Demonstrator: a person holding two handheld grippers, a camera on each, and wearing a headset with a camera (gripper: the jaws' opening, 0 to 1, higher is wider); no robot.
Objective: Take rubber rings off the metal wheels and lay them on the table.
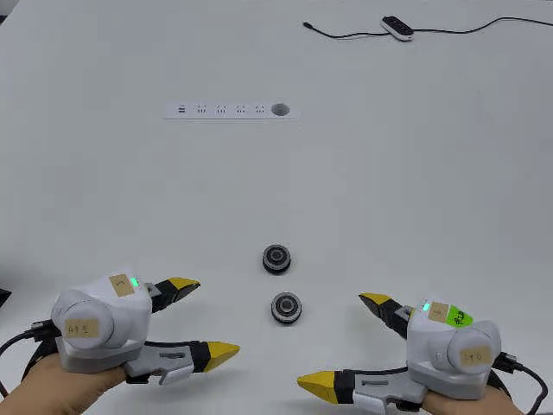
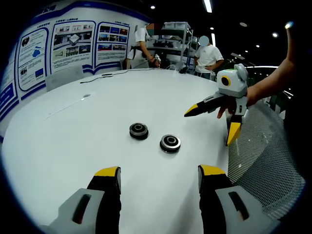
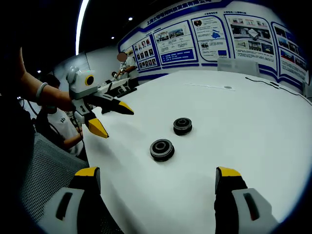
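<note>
Surface: white and broad (image 1: 389,173); I see a long white power strip (image 1: 229,110) set into it farther off, and a small white remote on a black cable (image 1: 397,28) near the far edge.
Left tool: white body with black, yellow-tipped jaws (image 1: 206,316); I read the jaws as spread wide with nothing between them.
Right tool: same build (image 1: 342,341); its jaws are also spread wide and hold nothing.
Position: both wheels lie between my two tools, touching neither. The nearer metal wheel (image 1: 287,308) is about level with the jaw tips. The farther metal wheel (image 1: 276,258) sits just beyond it, and the two are close but apart.
Look: each wheel is small and round and lies flat, with a silvery hub at its centre. A black rubber ring (image 1: 274,309) sits around the rim of each.
</note>
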